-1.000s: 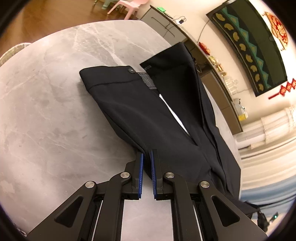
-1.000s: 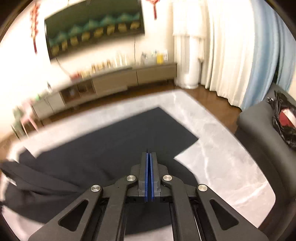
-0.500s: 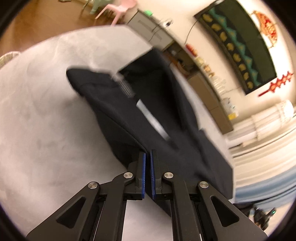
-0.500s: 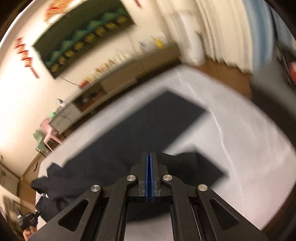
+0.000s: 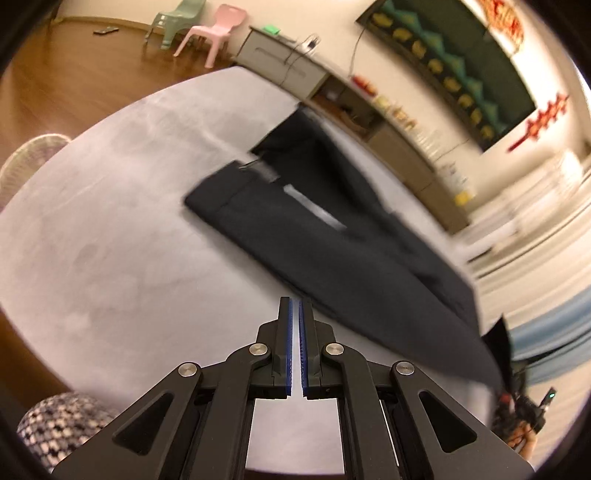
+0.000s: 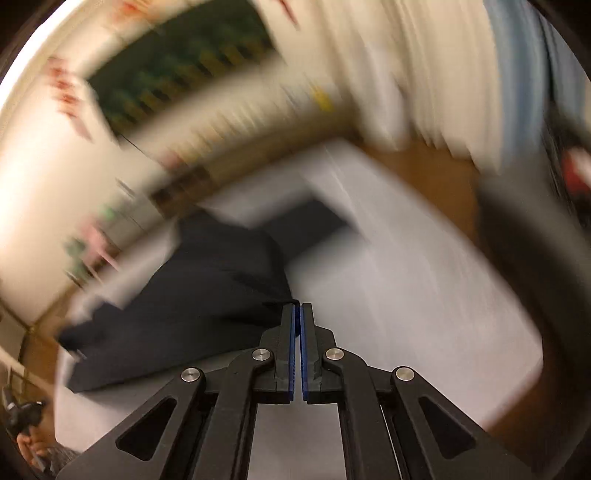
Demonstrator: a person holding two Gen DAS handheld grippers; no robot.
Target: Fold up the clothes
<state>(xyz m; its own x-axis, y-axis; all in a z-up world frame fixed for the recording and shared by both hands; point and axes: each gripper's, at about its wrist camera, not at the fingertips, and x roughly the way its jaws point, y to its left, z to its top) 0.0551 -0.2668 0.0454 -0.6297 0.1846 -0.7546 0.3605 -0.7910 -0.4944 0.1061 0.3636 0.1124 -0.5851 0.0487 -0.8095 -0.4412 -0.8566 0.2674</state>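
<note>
Black trousers (image 5: pixel 325 243) lie on the grey marble table (image 5: pixel 110 229), waistband toward the far left, legs running to the lower right. My left gripper (image 5: pixel 296 306) is nearly shut with a thin gap, empty, just off the near edge of the cloth. In the blurred right wrist view the trousers (image 6: pixel 192 299) lie left of centre, part of a leg folded over. My right gripper (image 6: pixel 297 308) is nearly shut, its tip at the edge of the cloth; no cloth shows between the pads.
A sideboard (image 5: pixel 369 110) and a dark wall panel (image 5: pixel 454 62) stand behind the table. Small plastic chairs (image 5: pixel 207 29) stand on the wood floor. A dark sofa (image 6: pixel 535 266) is to the right of the table. A checked sleeve (image 5: pixel 55 424) shows at lower left.
Both grippers let go of the trousers and pulled back. The right gripper swung left fast, carrying a leg over; the left gripper rose clear of the cloth edge.
</note>
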